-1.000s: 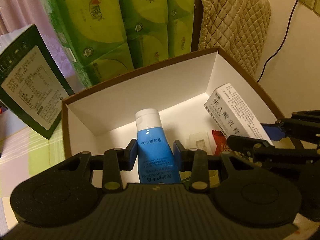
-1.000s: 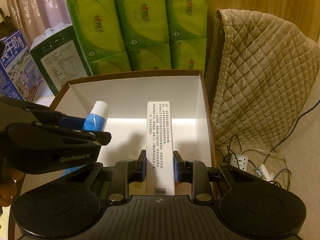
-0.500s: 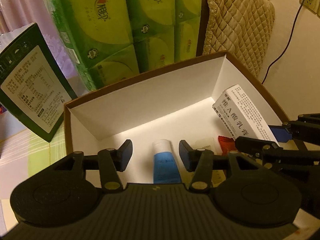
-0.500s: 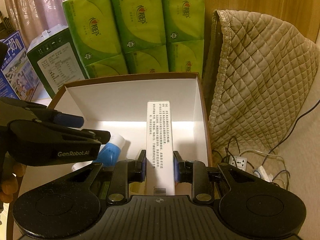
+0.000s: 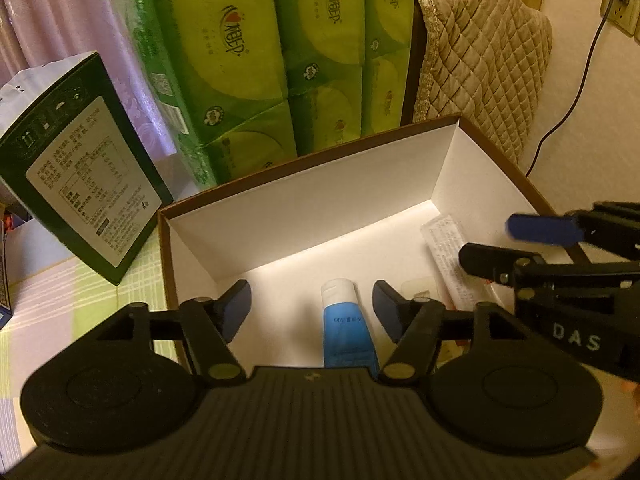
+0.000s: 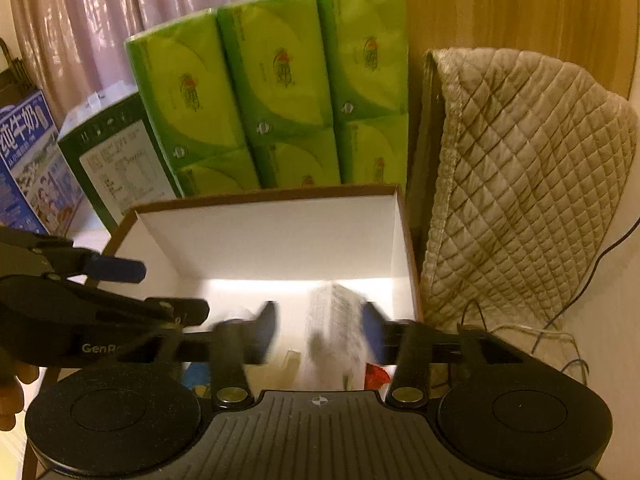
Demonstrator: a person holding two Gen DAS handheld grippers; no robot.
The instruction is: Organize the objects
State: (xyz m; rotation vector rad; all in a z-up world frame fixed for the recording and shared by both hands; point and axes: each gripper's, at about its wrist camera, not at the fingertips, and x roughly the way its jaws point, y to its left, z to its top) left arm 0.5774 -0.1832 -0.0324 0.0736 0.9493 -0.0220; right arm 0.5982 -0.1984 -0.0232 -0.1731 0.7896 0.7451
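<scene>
A brown cardboard box [image 5: 304, 204] with white inner walls stands ahead in both views. A blue tube with a white cap [image 5: 346, 324] lies on its floor, below my open left gripper [image 5: 312, 310]. A long white printed carton [image 5: 448, 252] lies at the box's right side. In the right wrist view the same carton [image 6: 334, 332] is blurred, loose between the spread fingers of my open right gripper [image 6: 320, 334]. A red packet [image 6: 376, 374] and a pale wrapped item [image 5: 418, 290] lie beside it. The box's far wall [image 6: 272, 232] is bare.
Green tissue packs [image 5: 280, 60] are stacked behind the box. A dark green carton [image 5: 76, 176] leans at the left, a blue milk carton [image 6: 24, 164] further left. A quilted beige cover [image 6: 528, 184] stands at the right, with cables and a power strip [image 6: 532, 336] below it.
My left gripper let go of the blue tube, which now lies in the box. My right gripper has just opened and the white carton has dropped into the box. Both grippers rose.
</scene>
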